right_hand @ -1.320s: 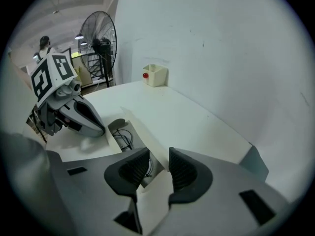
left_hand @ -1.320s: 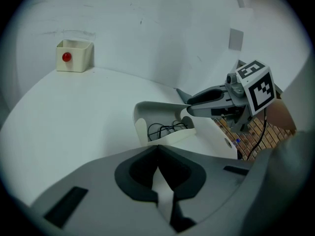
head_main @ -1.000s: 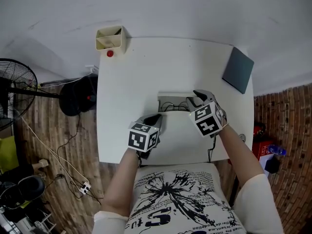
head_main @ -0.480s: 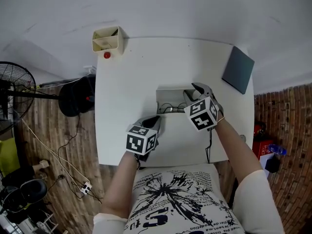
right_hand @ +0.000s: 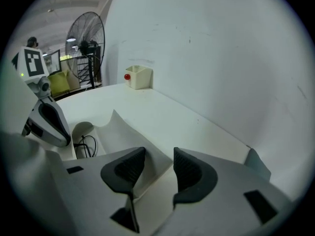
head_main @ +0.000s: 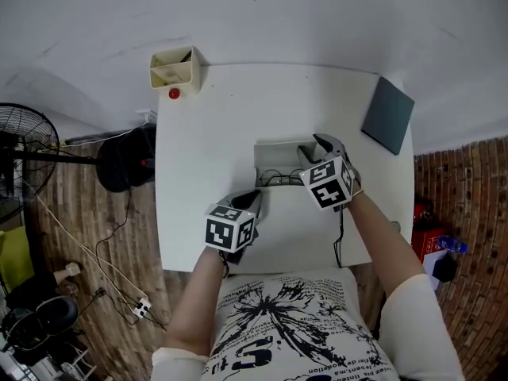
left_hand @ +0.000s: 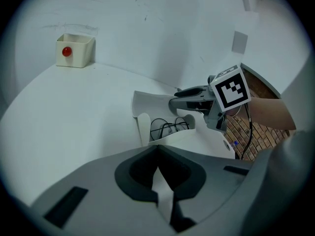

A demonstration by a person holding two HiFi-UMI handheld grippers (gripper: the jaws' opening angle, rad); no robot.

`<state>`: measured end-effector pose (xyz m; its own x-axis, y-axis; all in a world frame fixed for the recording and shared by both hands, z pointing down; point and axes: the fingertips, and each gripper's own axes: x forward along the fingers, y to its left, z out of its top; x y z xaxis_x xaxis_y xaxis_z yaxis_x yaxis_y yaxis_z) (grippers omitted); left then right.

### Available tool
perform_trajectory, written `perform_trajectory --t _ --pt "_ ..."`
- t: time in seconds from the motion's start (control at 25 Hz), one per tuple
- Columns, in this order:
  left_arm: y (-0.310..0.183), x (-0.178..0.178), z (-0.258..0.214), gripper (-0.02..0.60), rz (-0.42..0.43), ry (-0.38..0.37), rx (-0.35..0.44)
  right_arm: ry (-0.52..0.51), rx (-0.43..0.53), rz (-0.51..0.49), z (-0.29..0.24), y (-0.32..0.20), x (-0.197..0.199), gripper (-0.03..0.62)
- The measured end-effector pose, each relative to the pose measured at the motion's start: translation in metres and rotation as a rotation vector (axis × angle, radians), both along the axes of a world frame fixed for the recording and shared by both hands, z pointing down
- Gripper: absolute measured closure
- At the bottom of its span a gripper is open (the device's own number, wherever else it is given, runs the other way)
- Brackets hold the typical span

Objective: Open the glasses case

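Person: sits at the near edge of the table (head_main: pixel 198 133), in a white shirt with a black print; each bare forearm reaches forward with one gripper.
Left gripper (head_main: pixel 253 194): it is nearest to the person, at the near left corner of the glasses case (head_main: pixel 279 155). Its jaws are together and clamp a thin white flap of the case's near side, which shows as a white strip between the pads (left_hand: pixel 158 180).
Right gripper (head_main: pixel 317 150): a little farther, at the right end of the case, pointing down and to the left. Its jaws have just been opening and stand apart; the edge of the raised lid (right_hand: pixel 123 132) shows in the gap, but the pads do not press on it.
Glasses case: white, in the middle of the table between the two grippers. It is open, the lid standing up on the far side.
Glasses (head_main: pixel 277 178): thin dark frame, lying inside the open case.
Gray pad (head_main: pixel 388 113): flat, at the far right corner of the table, well apart from the case.
Box (head_main: pixel 174 65): small, pale yellow, at the far left corner, with a red round thing (head_main: pixel 174 93) at its front side.
Fan (head_main: pixel 22 144): on the floor, left of the table.
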<state>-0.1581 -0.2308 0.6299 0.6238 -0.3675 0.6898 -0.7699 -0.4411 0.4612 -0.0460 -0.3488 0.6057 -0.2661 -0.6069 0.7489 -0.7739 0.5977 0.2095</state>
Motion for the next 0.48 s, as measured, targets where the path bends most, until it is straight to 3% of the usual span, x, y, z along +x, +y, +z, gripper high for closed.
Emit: perform_trajectory --t 0.12,0.32,0.48 --pt "0.001 0.0 0.0 0.568 -0.001 -0.002 0.001 -0.013 -0.026 0.013 0.003 0.005 0.001 0.355" --pt "-0.001 -0.01 -0.007 0.568 -0.038 -0.018 0.039 -0.051 -0.008 0.045 -0.015 0.014 0.005 0.353" --pt "-0.004 -0.015 -0.033 0.568 -0.028 -0.05 0.127 -0.104 0.009 0.091 -0.036 0.027 0.013 0.406"
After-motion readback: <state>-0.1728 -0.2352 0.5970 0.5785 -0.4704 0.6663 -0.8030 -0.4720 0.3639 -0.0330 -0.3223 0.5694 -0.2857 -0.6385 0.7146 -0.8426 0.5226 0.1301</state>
